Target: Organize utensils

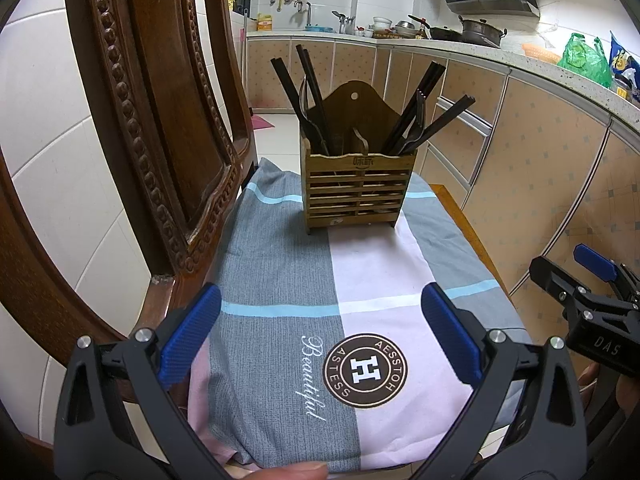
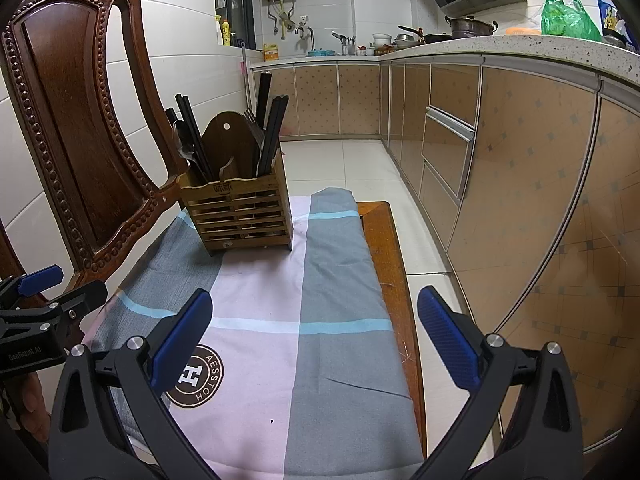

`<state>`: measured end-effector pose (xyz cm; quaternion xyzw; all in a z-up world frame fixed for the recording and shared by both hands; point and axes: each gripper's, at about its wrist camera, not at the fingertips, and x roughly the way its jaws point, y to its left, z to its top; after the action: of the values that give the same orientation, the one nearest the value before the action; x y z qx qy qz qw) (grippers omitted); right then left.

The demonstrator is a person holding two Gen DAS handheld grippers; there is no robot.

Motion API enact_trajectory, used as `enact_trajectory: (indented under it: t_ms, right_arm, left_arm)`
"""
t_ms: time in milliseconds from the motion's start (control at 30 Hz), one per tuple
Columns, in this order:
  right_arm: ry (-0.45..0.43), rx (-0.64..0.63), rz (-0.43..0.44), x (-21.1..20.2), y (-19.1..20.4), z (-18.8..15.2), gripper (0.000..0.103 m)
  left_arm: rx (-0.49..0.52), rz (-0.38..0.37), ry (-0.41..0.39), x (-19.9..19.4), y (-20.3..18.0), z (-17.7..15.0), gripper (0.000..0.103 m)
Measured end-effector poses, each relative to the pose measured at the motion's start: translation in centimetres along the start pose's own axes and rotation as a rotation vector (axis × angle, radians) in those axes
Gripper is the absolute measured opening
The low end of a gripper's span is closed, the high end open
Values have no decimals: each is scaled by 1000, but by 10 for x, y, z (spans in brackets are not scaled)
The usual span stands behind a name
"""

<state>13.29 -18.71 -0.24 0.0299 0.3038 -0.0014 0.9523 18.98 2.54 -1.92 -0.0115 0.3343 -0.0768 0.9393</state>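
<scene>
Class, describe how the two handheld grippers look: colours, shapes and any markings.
Both grippers, left and right, have black frames with triangular cut-outs, silver bolts and ribbed blue pads. The right one's body reads "DAS", the left one's "GenRobot.AI". No sleeves or cables show.

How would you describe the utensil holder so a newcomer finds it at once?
Start at the carved wooden chair, whose seat carries a grey, pink and blue cloth. At the cloth's far end stands the slatted bamboo utensil holder. Nothing else there bristles with dark chopsticks.
</scene>
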Motion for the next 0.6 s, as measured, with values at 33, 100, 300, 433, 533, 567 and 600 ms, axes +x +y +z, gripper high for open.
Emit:
enact_trajectory:
  t_ms: [33, 100, 300, 433, 533, 567, 600]
  right_arm:
    - [-1, -2, -1, 0, 1, 0, 100]
    - [-2, -2, -1, 0, 0, 0, 100]
    - [0, -1, -1, 1, 0, 0, 100]
    - [0, 0, -2, 1, 0, 0, 100]
    - [1, 0, -2, 1, 0, -1, 100]
    - [1, 0, -2, 1, 0, -1, 100]
    - [1, 0, -1, 1, 0, -1, 100]
  left_arm:
    - [0, -1, 0, 0, 0, 0, 99]
    - [1, 0, 0, -1, -1, 0, 99]
    - [0, -2, 2, -1, -1, 0, 99]
    - [0, 0, 4, 0, -1, 0, 99]
    - [-3, -1, 4, 0, -1, 0, 99]
    - [-2, -1, 5, 0, -1, 0, 99]
    - [-2, -1, 4, 0, -2, 0, 99]
